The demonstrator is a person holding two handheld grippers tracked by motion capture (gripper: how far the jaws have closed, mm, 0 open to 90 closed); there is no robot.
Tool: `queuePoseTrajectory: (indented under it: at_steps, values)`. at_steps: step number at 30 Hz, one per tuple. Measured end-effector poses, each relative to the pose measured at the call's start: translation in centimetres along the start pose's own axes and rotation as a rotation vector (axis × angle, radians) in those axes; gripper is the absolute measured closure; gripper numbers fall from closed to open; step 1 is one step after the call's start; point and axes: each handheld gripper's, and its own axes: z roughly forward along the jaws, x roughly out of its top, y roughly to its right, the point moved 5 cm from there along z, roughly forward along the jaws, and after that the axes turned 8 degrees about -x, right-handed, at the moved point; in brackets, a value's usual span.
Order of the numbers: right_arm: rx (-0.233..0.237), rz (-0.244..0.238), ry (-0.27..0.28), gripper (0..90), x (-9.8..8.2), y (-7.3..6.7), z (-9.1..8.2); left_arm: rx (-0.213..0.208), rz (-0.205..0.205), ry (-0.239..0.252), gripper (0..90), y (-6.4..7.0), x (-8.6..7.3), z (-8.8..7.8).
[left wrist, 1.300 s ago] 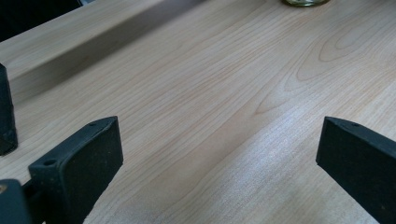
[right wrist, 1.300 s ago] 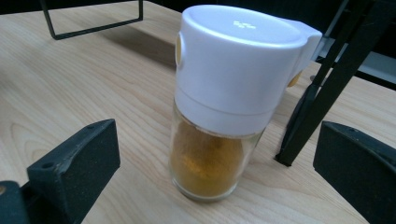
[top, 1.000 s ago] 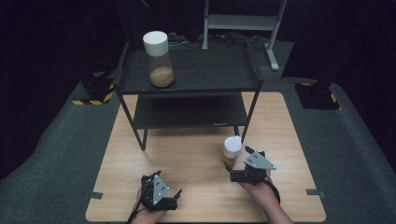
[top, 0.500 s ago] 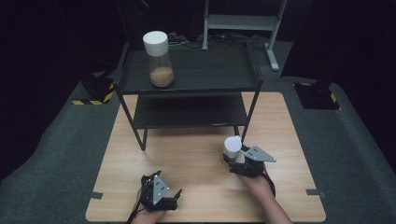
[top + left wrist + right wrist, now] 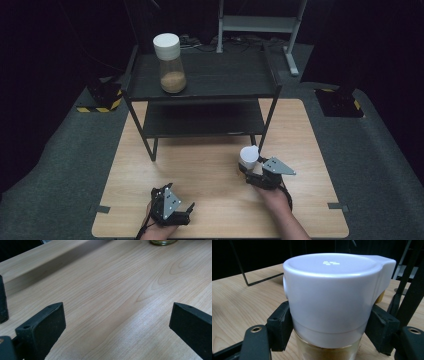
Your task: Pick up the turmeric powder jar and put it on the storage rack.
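- Left gripper (image 5: 172,212) at roughly 7 o'clock on the table (image 5: 200,165), near the front edge. Jaws spread wide, nothing between them; in the left gripper view just bare wood under the pads. Looks parked, so this is probably a one-hand job for now.
- Tall jar (image 5: 170,62) at 11 o'clock, standing upright on the top level of the black shelf (image 5: 220,75), near its left end. White lid on, tan granular fill in the bottom third or so, rest of the glass clear. Placed near the shelf edge, easy to reach from the front.
- Lower level of the shelf looks bare as far as I can tell.
- Small jar (image 5: 248,159) at about 5 o'clock, upright on the table, just in front of the shelf's front right leg. White cap on; the right gripper view shows the same tan fill (image 5: 324,353) under the cap.
- Right gripper (image 5: 251,171) has just been closing its jaws, and the small jar is between them: pads now pinching the jar from both sides, right at the lower edge of the cap (image 5: 332,297). Grip is low on the cap, so it should carry the jar, not twist the cap.
- My read: grasp done, lift next, likely onto the shelf beside the tall one. Watch the leg on the way up.
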Motion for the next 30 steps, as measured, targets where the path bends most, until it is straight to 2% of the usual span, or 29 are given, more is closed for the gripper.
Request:
queuePoseTrajectory:
  at_steps: [4,7,11,30]
  values:
    - [-0.019,-0.013,0.002,29.9,0.2,-0.4,-0.2,-0.002,0.0,0.001,0.9,-0.1,0.0,0.0]
    - [-0.022,-0.004,0.026,29.9,0.5,-0.6,-0.7,-0.001,0.0,0.005,0.9,0.0,-0.1,0.0]
    - [-0.021,-0.014,0.052,29.8,1.3,-0.9,-1.5,0.0,0.004,0.001,0.9,0.0,0.0,0.0]
    - [0.006,-0.04,0.139,29.8,4.3,-2.1,-5.0,-0.004,0.011,-0.003,0.9,0.0,0.0,0.0]
